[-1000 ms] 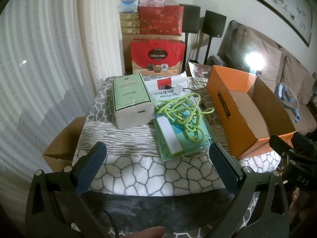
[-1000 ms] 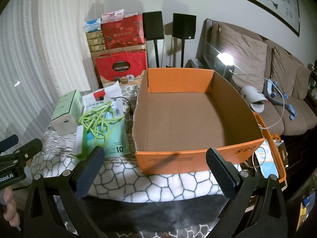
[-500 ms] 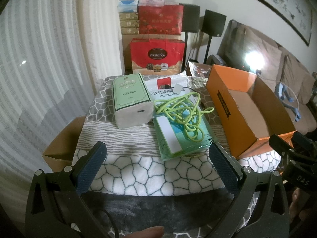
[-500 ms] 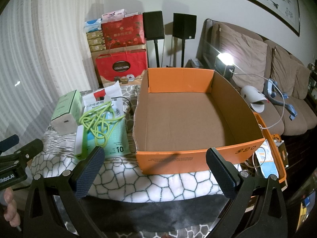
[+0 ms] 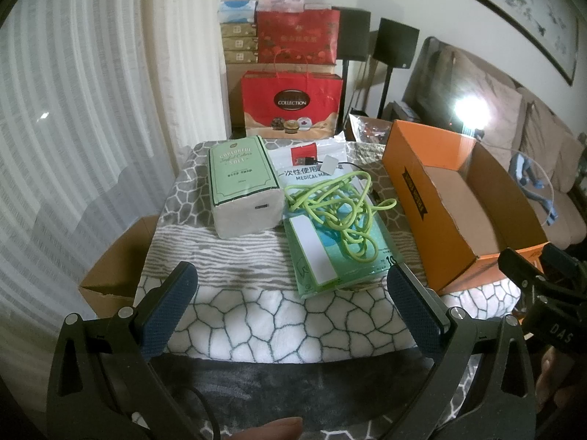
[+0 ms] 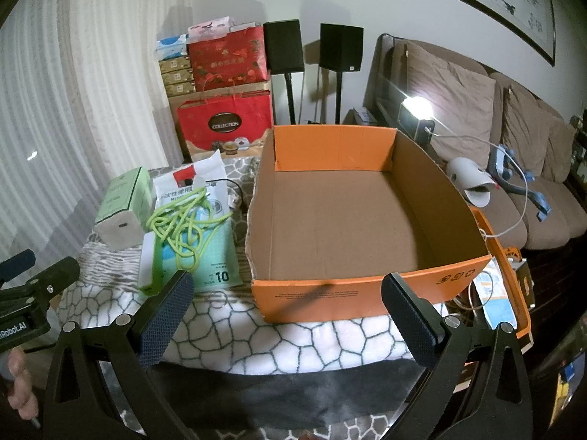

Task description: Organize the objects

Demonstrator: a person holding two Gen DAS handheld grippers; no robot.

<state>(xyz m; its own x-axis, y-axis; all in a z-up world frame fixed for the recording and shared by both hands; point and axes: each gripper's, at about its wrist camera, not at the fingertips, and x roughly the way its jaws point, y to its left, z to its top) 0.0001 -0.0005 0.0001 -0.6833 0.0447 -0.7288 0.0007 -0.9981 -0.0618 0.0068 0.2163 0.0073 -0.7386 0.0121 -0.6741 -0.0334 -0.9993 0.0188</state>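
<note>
An empty orange cardboard box (image 6: 352,293) stands on the right of the blanket-covered table; it also shows in the left wrist view (image 5: 418,198). Left of it lie a green tissue pack (image 5: 242,179), a white medical mask bag (image 5: 312,168), a teal-green packet (image 5: 330,256) and a tangled lime-green cord (image 5: 337,212) on top of the packet. In the right wrist view the tissue pack (image 6: 123,201) and the cord (image 6: 183,223) sit left of the box. My left gripper (image 5: 291,289) is open and empty at the table's near edge. My right gripper (image 6: 286,300) is open and empty before the box.
Red gift bags (image 5: 291,104) and stacked boxes stand behind the table, with two black speakers (image 6: 341,47) on stands. A sofa (image 6: 513,139) with a lamp runs along the right. A brown carton (image 5: 110,275) sits on the floor left of the table.
</note>
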